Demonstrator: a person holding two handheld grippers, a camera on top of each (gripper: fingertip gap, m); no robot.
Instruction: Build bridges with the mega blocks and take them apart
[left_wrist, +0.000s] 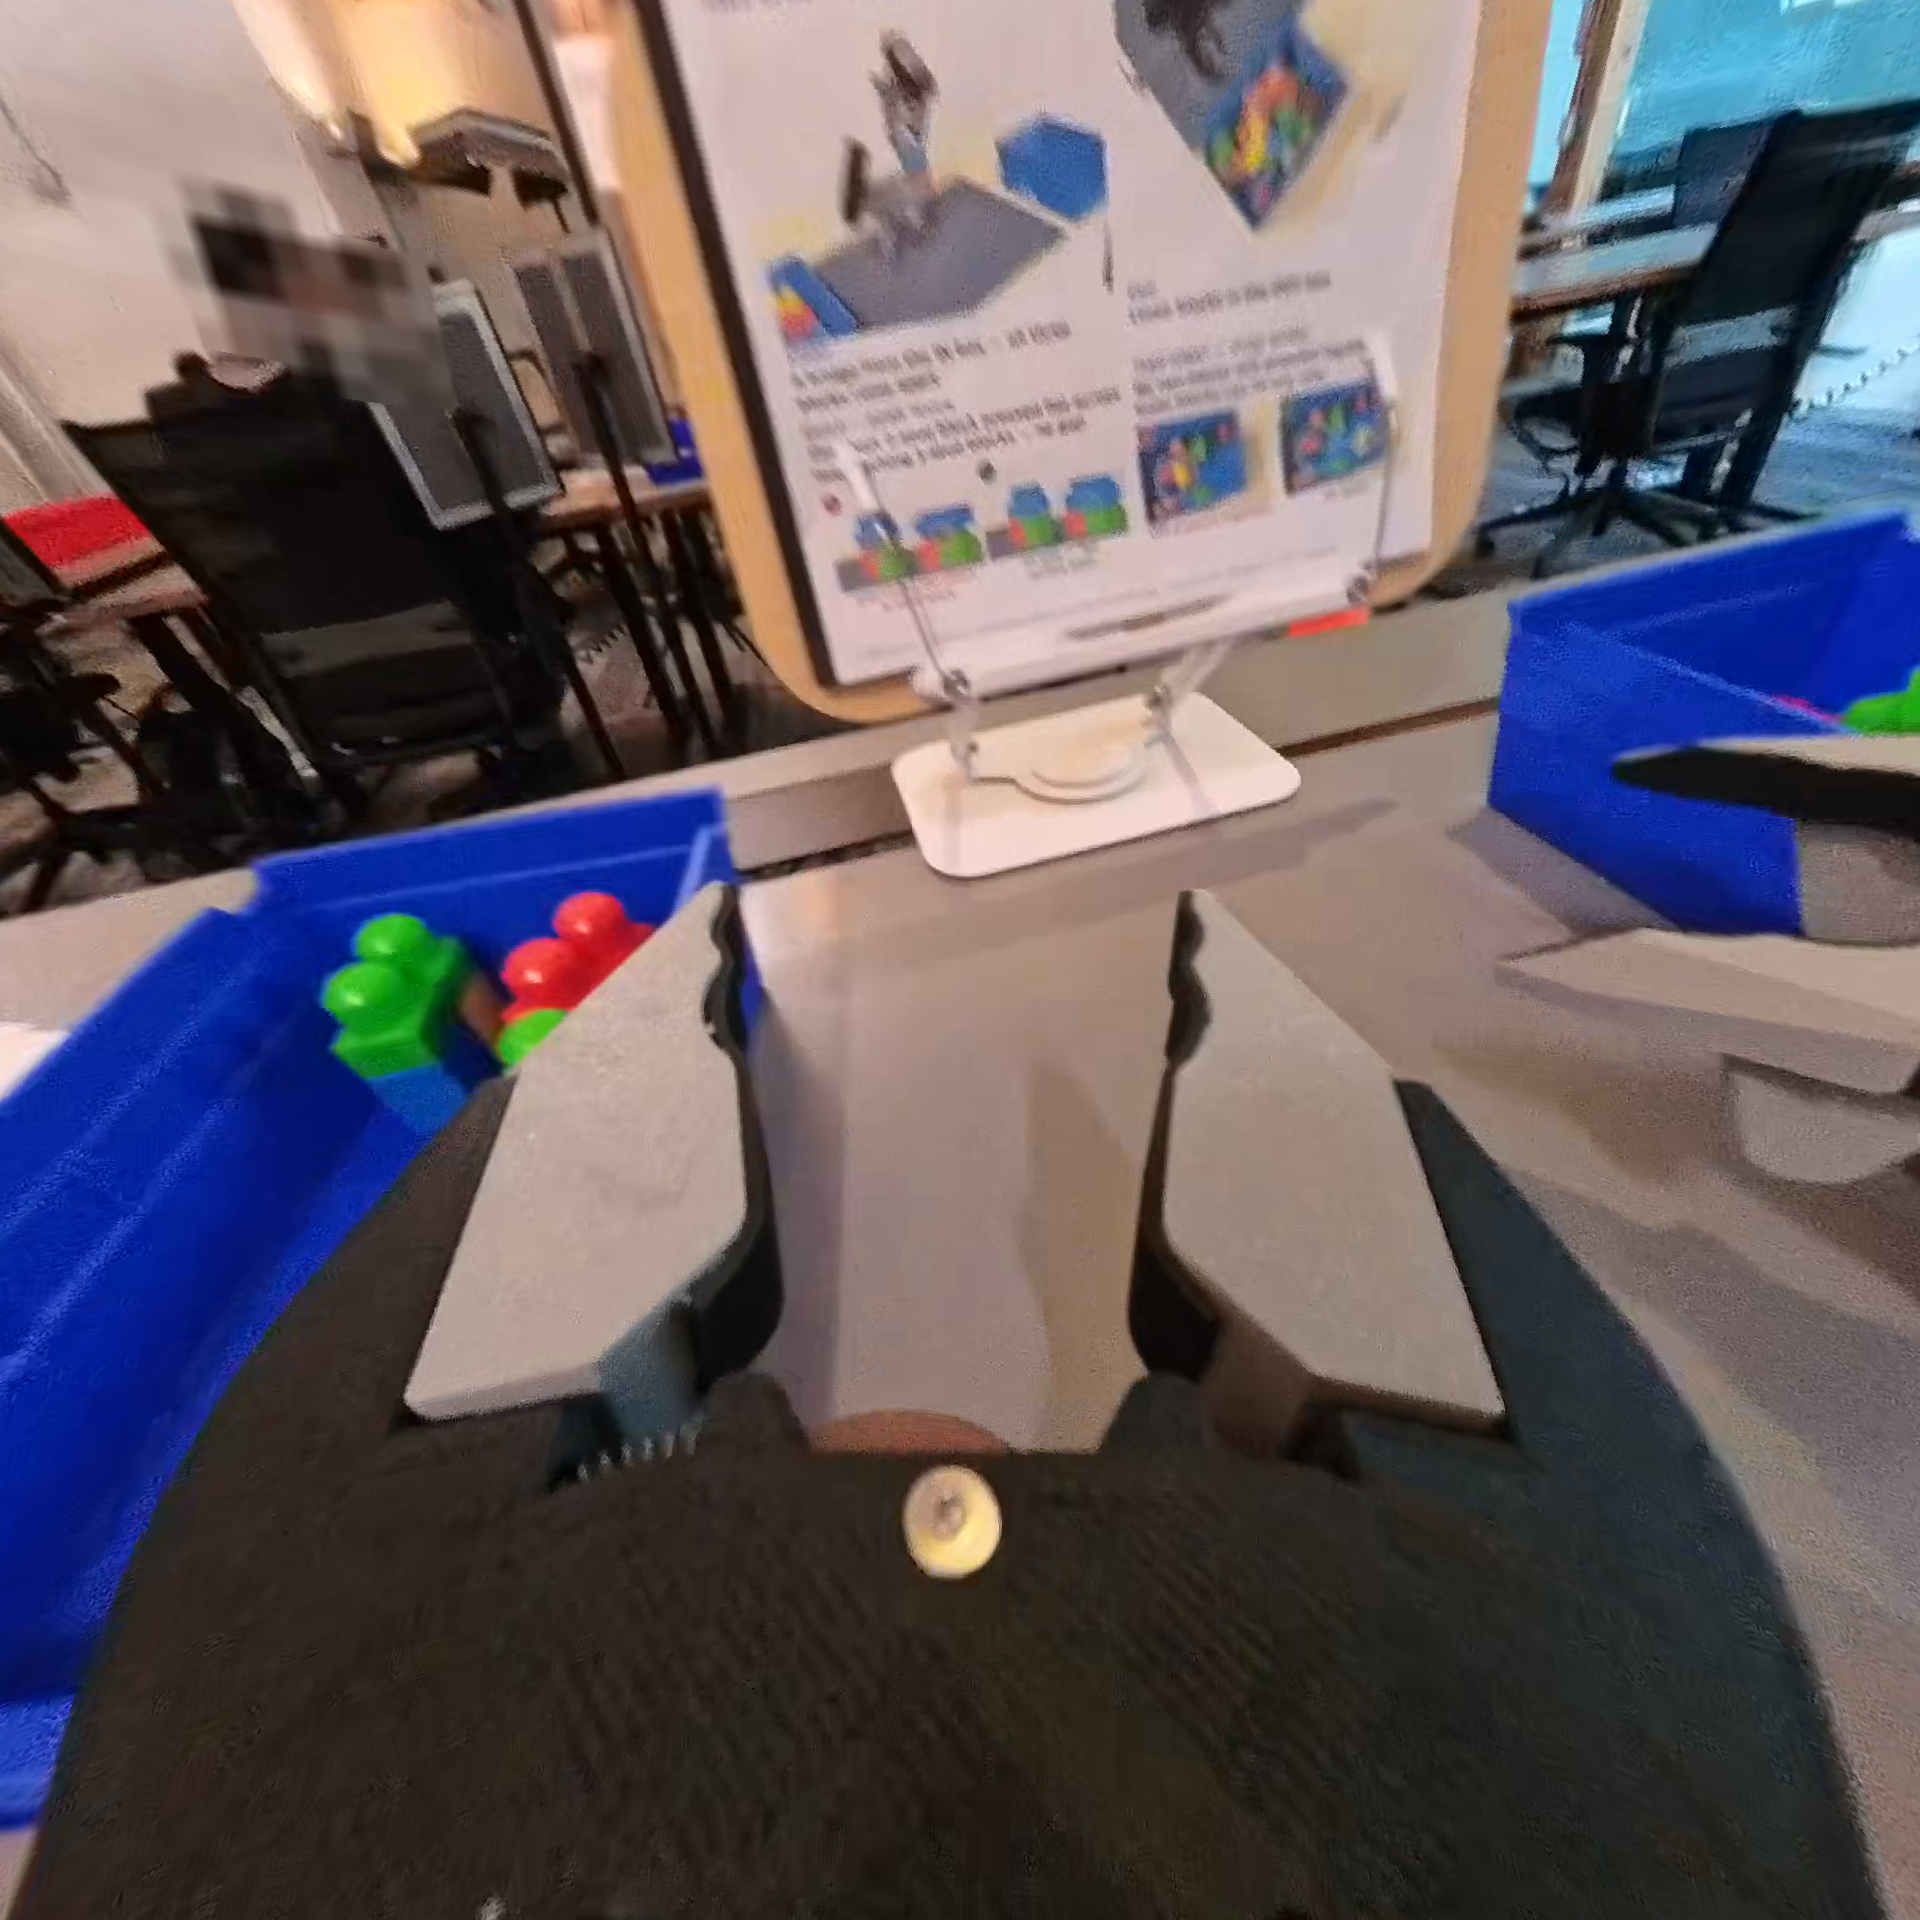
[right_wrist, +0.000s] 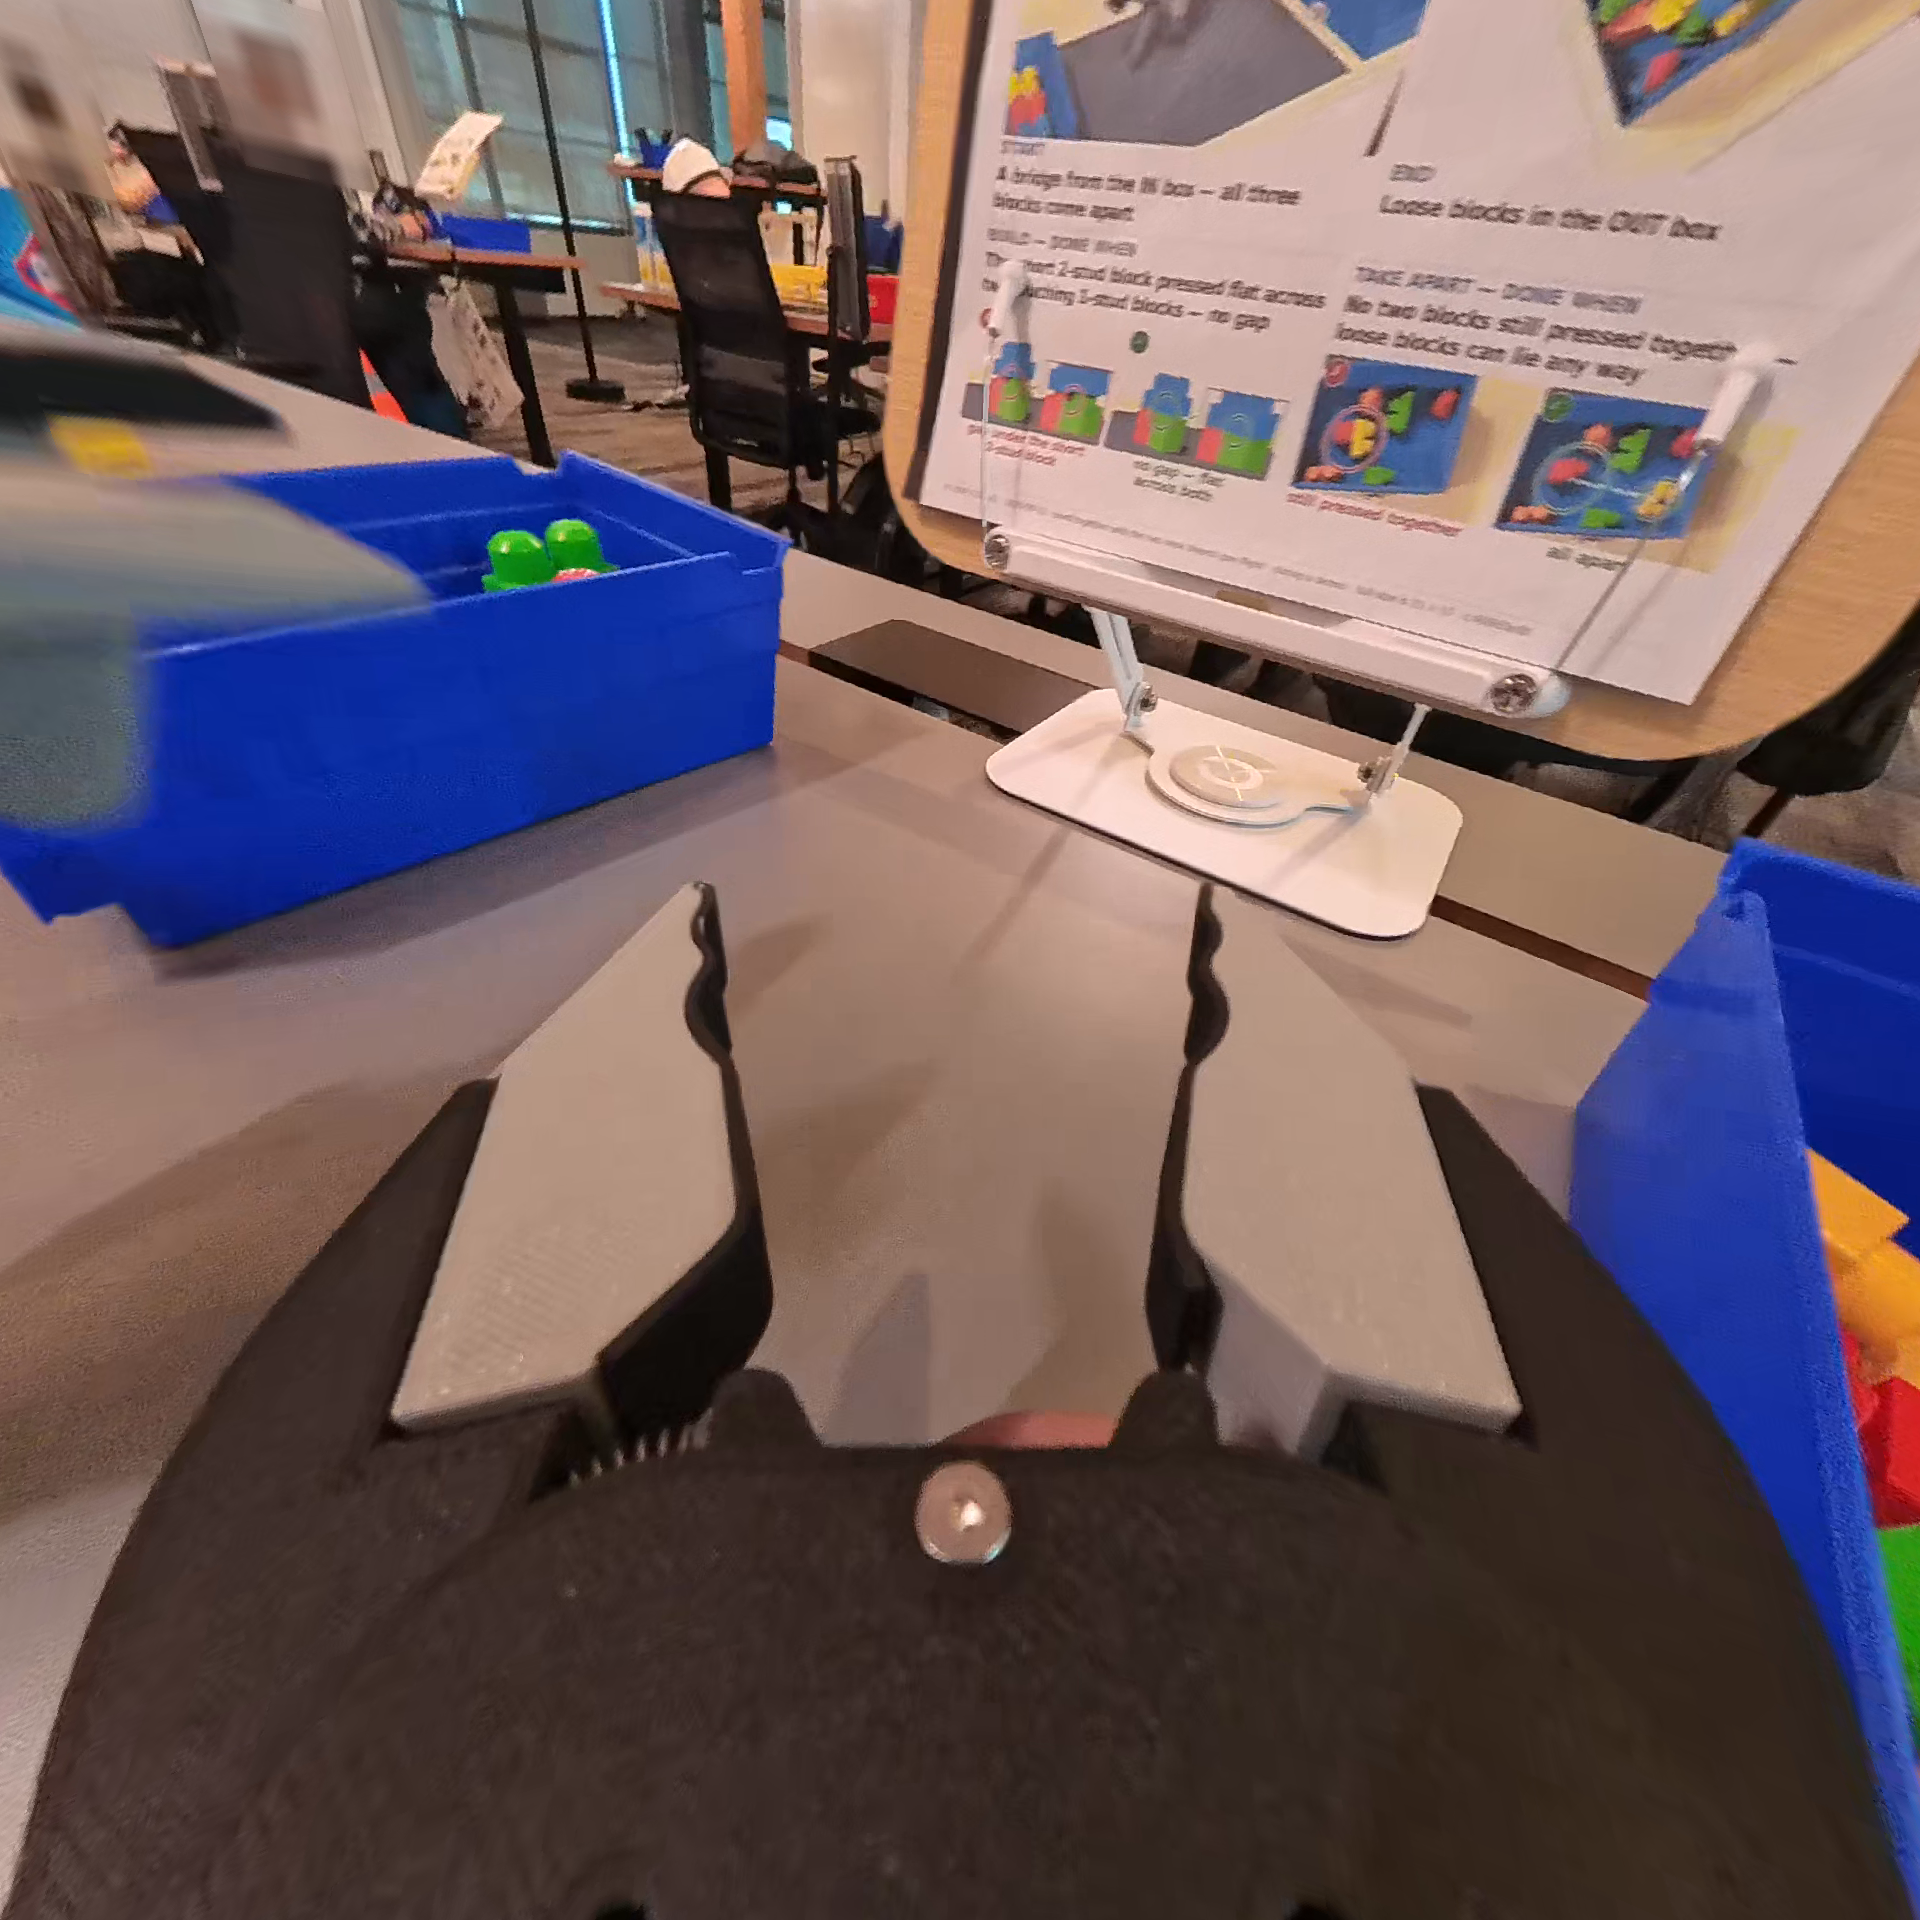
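Hovering wide open and empty over bare table, the left gripper sits nearer the assembled blocks in the blue bin at left of frame, the right gripper equally agape.

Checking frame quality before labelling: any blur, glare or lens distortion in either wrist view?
Left wrist view: motion blur throughout, instruction sheet smeared, glare streak on the grey table between the open fingers. Right wrist view: sharper, but the left gripper at the edge is blurred. Both: wide-angle bending toward the edges, as on the blue bin.
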